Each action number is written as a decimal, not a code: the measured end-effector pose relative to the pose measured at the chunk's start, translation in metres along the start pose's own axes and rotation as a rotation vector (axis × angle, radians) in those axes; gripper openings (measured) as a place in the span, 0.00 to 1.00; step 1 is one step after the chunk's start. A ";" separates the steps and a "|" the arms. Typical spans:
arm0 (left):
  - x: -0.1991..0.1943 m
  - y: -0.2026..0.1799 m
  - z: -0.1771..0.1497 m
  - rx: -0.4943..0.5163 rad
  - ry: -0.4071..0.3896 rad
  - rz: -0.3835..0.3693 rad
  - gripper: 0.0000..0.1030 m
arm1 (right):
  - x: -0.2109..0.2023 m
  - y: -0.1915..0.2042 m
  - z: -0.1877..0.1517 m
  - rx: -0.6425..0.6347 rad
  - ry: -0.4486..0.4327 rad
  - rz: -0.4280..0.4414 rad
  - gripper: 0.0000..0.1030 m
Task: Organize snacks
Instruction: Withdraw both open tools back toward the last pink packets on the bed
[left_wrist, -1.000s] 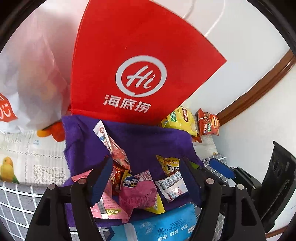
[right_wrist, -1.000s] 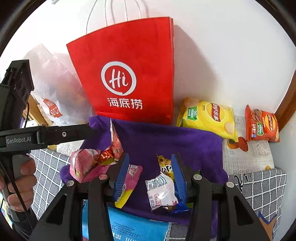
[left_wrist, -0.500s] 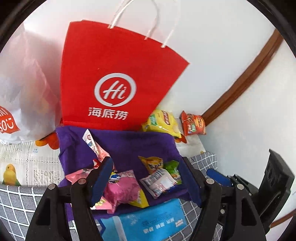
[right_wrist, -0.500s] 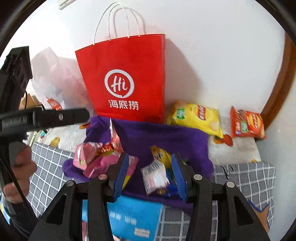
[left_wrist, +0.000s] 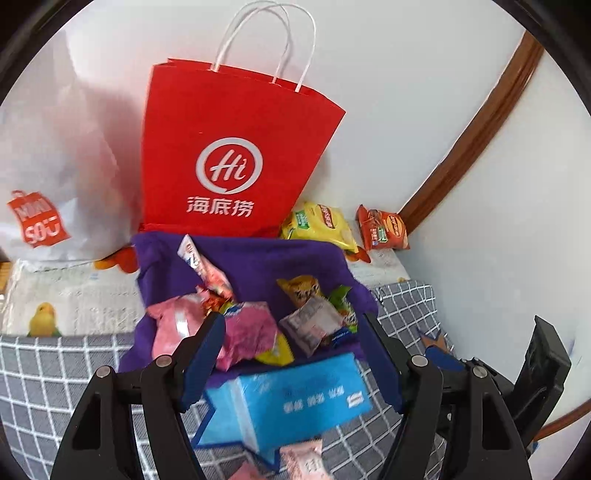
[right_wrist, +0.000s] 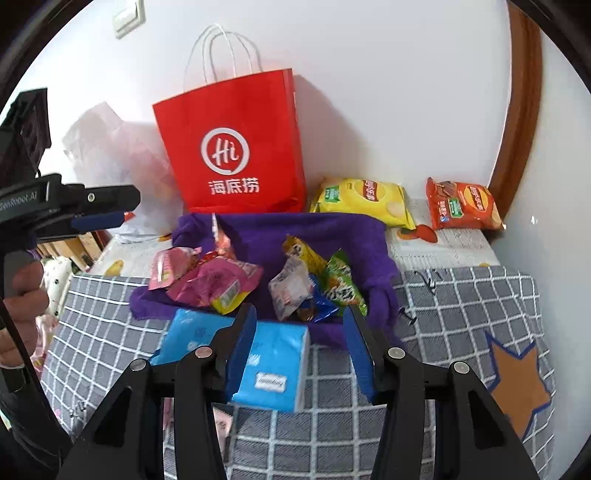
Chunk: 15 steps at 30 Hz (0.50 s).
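White walls back a grey checked cover (right_wrist: 461, 306) where one red bag (right_wrist: 236, 147) stands behind one purple cloth (right_wrist: 332, 232) heaped with small snack packets (right_wrist: 221, 284), two pink ones plain among them. Two chip bags, one yellow (right_wrist: 364, 201) and one orange (right_wrist: 461, 203), lie beside the cloth; one blue pack (right_wrist: 273, 362) lies before it. Both the left gripper (left_wrist: 295, 350) and right gripper (right_wrist: 301, 345) hang above, jaws apart and grasping nothing.
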<state>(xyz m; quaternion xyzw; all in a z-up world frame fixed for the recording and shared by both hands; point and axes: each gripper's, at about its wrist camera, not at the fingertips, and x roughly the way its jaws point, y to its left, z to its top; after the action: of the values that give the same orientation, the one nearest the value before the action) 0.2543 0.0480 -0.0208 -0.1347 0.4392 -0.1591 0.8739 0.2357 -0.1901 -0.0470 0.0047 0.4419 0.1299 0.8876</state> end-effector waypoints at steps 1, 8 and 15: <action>-0.005 0.001 -0.004 -0.001 -0.003 0.006 0.70 | -0.002 0.001 -0.003 0.001 -0.004 -0.004 0.48; -0.030 0.009 -0.041 -0.012 -0.005 0.050 0.70 | -0.012 0.009 -0.026 0.014 -0.001 -0.006 0.48; -0.035 0.037 -0.082 -0.072 0.017 0.096 0.70 | -0.004 0.020 -0.052 0.008 0.079 0.047 0.48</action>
<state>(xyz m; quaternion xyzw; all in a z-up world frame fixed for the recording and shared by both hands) 0.1741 0.0875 -0.0564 -0.1435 0.4581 -0.1024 0.8712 0.1884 -0.1775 -0.0732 0.0134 0.4767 0.1489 0.8662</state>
